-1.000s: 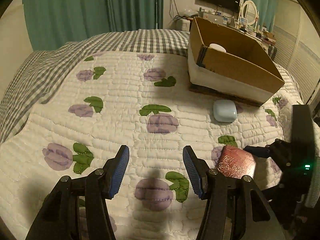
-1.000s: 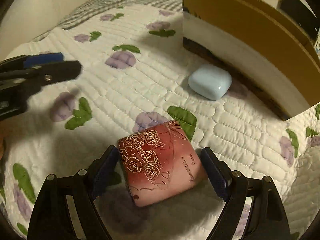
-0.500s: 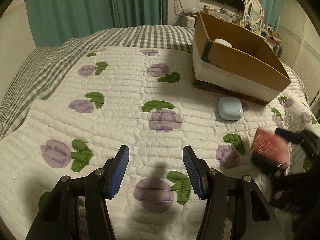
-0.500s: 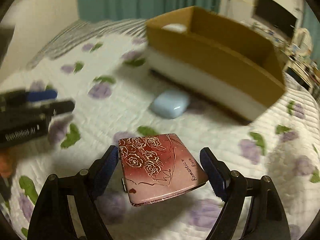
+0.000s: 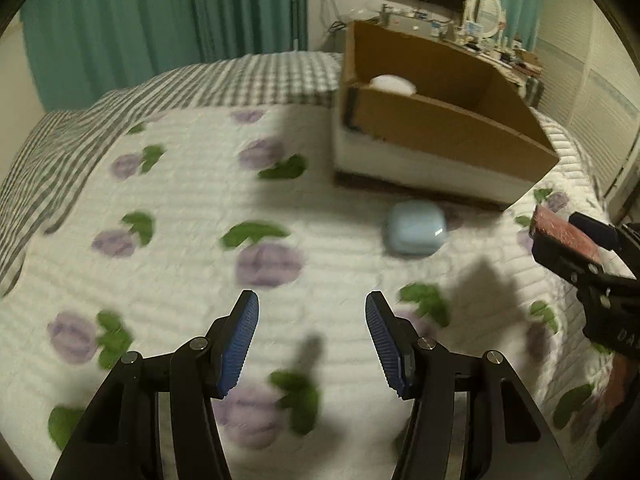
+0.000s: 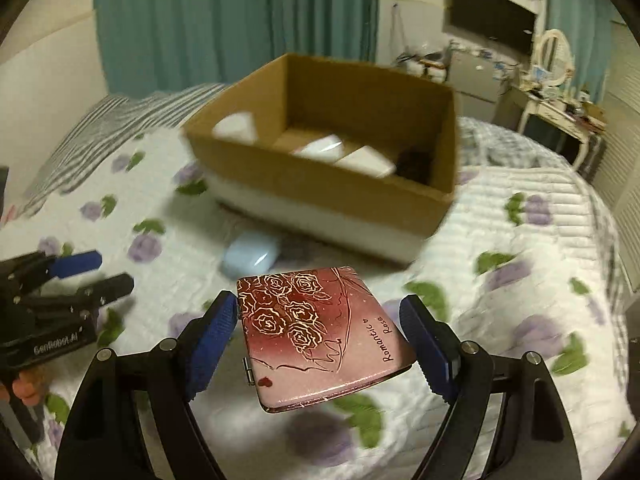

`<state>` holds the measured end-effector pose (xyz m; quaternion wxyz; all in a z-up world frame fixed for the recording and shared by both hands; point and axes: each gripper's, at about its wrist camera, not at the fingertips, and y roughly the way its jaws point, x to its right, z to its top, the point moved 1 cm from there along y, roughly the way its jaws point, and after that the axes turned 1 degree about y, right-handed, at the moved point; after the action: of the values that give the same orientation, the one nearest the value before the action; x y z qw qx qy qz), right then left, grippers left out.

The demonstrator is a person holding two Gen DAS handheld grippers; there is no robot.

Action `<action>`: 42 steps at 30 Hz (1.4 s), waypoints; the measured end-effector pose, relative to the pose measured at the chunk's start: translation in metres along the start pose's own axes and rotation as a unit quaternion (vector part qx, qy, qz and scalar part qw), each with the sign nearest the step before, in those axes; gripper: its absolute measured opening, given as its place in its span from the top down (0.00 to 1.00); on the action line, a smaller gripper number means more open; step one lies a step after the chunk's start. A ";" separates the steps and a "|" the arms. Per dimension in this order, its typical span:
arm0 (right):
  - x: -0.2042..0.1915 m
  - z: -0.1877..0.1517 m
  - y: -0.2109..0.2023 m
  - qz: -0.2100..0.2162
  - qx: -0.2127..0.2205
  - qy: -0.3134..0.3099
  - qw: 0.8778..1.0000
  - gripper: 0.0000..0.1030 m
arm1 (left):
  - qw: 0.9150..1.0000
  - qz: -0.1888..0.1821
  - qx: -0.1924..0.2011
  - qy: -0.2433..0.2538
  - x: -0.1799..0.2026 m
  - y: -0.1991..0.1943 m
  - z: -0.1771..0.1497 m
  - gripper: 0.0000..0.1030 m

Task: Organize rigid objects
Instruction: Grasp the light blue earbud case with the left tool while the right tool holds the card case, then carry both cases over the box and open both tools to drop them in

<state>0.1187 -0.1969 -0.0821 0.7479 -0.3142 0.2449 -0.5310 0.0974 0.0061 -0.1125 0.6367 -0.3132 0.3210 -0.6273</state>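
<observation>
My right gripper [image 6: 320, 340] is shut on a red rose-patterned case [image 6: 320, 332] and holds it in the air above the quilt, short of the cardboard box [image 6: 320, 184]. The case also shows at the right edge of the left wrist view [image 5: 564, 236]. The box [image 5: 440, 140] holds several white items [image 6: 360, 160] and a dark one. A pale blue case [image 5: 416, 228] lies on the quilt just in front of the box, also in the right wrist view [image 6: 252, 258]. My left gripper [image 5: 312, 340] is open and empty above the quilt.
The bed carries a white quilt [image 5: 180, 208] with purple flowers and a grey checked blanket [image 5: 248, 80] at the far side. Teal curtains [image 5: 160, 20] hang behind. A cluttered dresser [image 6: 552, 100] with a mirror stands right of the bed.
My right gripper lifted the rose case off the quilt and carried it up and toward the box. My left gripper stayed open and moved closer to the blue case.
</observation>
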 end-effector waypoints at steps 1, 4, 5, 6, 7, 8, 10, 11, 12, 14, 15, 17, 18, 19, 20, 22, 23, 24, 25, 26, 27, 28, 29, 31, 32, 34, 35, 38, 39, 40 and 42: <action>0.006 0.003 0.000 -0.004 0.001 0.006 1.000 0.19 | 1.000 -0.006 -0.001 0.006 0.007 0.003 0.005 0.43; 0.018 0.012 0.007 -0.027 0.000 0.024 0.999 0.19 | 1.000 -0.016 -0.001 0.017 0.025 0.016 0.018 0.43; 0.021 0.013 0.009 -0.030 -0.001 0.029 0.999 0.19 | 1.000 -0.020 -0.001 0.020 0.032 0.021 0.022 0.43; 0.026 0.013 0.009 -0.032 -0.002 0.033 0.999 0.19 | 0.999 -0.024 -0.001 0.022 0.038 0.026 0.026 0.43; 0.028 0.012 0.012 -0.037 -0.004 0.038 0.999 0.19 | 0.999 -0.025 -0.002 0.023 0.042 0.030 0.028 0.43; 0.029 0.011 0.015 -0.039 -0.008 0.040 0.998 0.19 | 0.999 -0.028 -0.005 0.023 0.047 0.035 0.031 0.43; 0.030 0.009 0.020 -0.042 -0.013 0.045 0.998 0.19 | 0.999 -0.035 -0.009 0.022 0.055 0.046 0.035 0.43; 0.032 0.009 0.023 -0.042 -0.017 0.049 0.998 0.19 | 0.999 -0.039 -0.010 0.022 0.059 0.051 0.038 0.43; 0.032 0.009 0.024 -0.042 -0.018 0.050 0.998 0.19 | 0.999 -0.044 -0.012 0.025 0.063 0.057 0.040 0.43; 0.033 0.010 0.024 -0.039 -0.017 0.053 0.998 0.19 | 0.998 -0.048 -0.015 0.035 0.070 0.066 0.042 0.43; 0.033 0.011 0.025 -0.038 -0.018 0.052 0.998 0.19 | 0.998 -0.049 -0.014 0.040 0.074 0.069 0.042 0.43; 0.031 0.012 0.025 -0.038 -0.018 0.048 0.998 0.19 | 0.998 -0.046 -0.012 0.050 0.079 0.077 0.043 0.43; 0.030 0.012 0.026 -0.039 -0.019 0.046 0.998 0.19 | 0.998 -0.045 -0.012 0.052 0.080 0.080 0.042 0.43; 0.030 0.012 0.026 -0.039 -0.019 0.046 0.998 0.19 | 0.997 -0.047 -0.012 0.053 0.080 0.083 0.042 0.43; 0.030 0.013 0.026 -0.038 -0.019 0.047 0.998 0.19 | 0.997 -0.052 -0.013 0.051 0.079 0.085 0.042 0.43; 0.030 0.013 0.027 -0.040 -0.020 0.048 0.998 0.19 | 0.997 -0.059 -0.014 0.044 0.076 0.086 0.042 0.45; 0.030 0.013 0.028 -0.041 -0.021 0.049 0.998 0.19 | 0.997 -0.062 -0.014 0.042 0.075 0.087 0.042 0.45; 0.030 0.013 0.028 -0.041 -0.022 0.049 0.998 0.19 | 0.997 -0.062 -0.013 0.041 0.075 0.086 0.042 0.47; 0.029 0.013 0.028 -0.042 -0.022 0.048 0.998 0.19 | 0.997 -0.062 -0.013 0.042 0.074 0.085 0.041 0.51; 0.029 0.013 0.028 -0.044 -0.021 0.048 0.998 0.19 | 0.997 -0.063 -0.013 0.044 0.073 0.084 0.040 0.51; 0.029 0.012 0.027 -0.045 -0.020 0.048 0.998 0.19 | 0.997 -0.062 -0.013 0.044 0.072 0.082 0.039 0.51; 0.029 0.013 0.027 -0.045 -0.019 0.048 0.998 0.19 | 0.997 -0.061 -0.014 0.044 0.072 0.080 0.039 0.51; 0.029 0.012 0.025 -0.047 -0.016 0.049 0.998 0.19 | 0.997 -0.060 -0.014 0.043 0.071 0.077 0.038 0.51; 0.030 0.012 0.023 -0.048 -0.013 0.051 0.997 0.19 | 0.998 -0.056 -0.013 0.041 0.070 0.070 0.035 0.51; 0.030 0.012 0.020 -0.049 -0.009 0.052 0.997 0.19 | 0.998 -0.054 -0.011 0.039 0.070 0.065 0.034 0.51; 0.029 0.012 0.014 -0.049 -0.003 0.052 0.997 0.19 | 0.998 -0.050 -0.006 0.036 0.069 0.052 0.031 0.51; 0.029 0.012 0.011 -0.050 0.000 0.052 0.997 0.19 | 0.998 -0.046 -0.002 0.035 0.068 0.044 0.031 0.51; 0.027 0.014 -0.005 -0.045 0.014 0.055 0.997 0.19 | 0.999 -0.034 0.009 0.029 0.063 0.020 0.031 0.51; 0.027 0.016 -0.009 -0.045 0.017 0.055 0.997 0.19 | 0.999 -0.033 0.016 0.026 0.062 0.010 0.033 0.51; 0.027 0.018 -0.016 -0.044 0.024 0.054 0.997 0.19 | 0.999 -0.034 0.023 0.024 0.061 0.003 0.035 0.51; 0.027 0.027 -0.035 -0.037 0.043 0.053 0.997 0.19 | 0.999 -0.034 0.039 0.018 0.061 -0.017 0.040 0.51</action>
<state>0.1237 -0.2255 -0.0394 0.7264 -0.2616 0.2490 -0.5848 0.1200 -0.0557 -0.0757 0.6213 -0.2876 0.2967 -0.6658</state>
